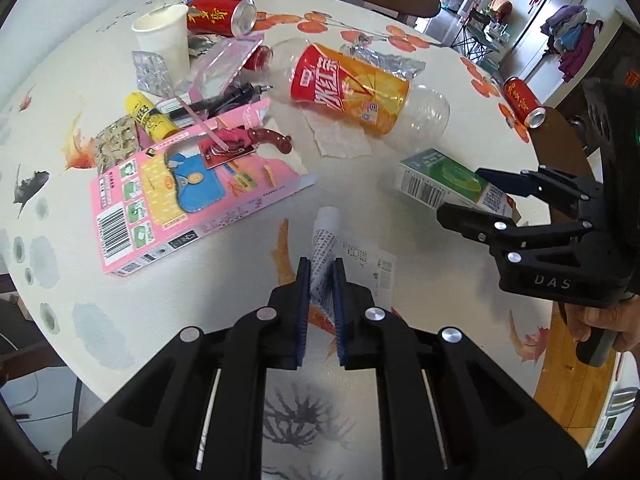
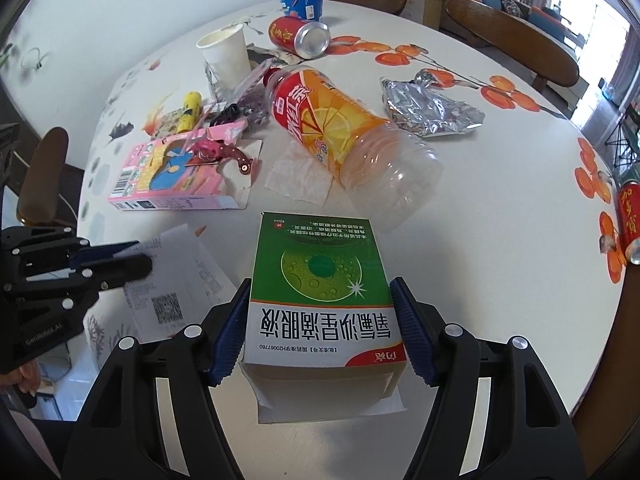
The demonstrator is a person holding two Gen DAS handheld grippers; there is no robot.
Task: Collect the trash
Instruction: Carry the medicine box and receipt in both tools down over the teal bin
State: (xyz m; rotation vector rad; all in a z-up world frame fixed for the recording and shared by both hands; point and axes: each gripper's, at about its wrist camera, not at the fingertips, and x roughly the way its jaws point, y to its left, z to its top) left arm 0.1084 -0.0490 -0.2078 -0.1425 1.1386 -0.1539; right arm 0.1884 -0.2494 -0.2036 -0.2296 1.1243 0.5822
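Two grips hold trash clear of the desk (image 2: 500, 208) for carrying: left gripper (image 1: 321, 280) fingers pinch a printed receipt (image 1: 323, 240) between them, right gripper (image 2: 320, 332) fingers clamp the green eye-drop box (image 2: 320, 280) by its sides.

The round white bench (image 2: 460, 216) has a smooth, softly glossy top printed with orange leaves. A crumpled silver foil wrapper (image 2: 430, 110) glints, creased all over. The clear ribbed plastic bottle (image 2: 352, 140) wears a shiny orange film label. The green-and-white cardboard box (image 2: 320, 292) looks satin-smooth; the thin printed paper slip (image 1: 325, 258) is matt. A red metal can (image 2: 299, 36) gleams. The white paper cup (image 2: 226, 56) is dull.
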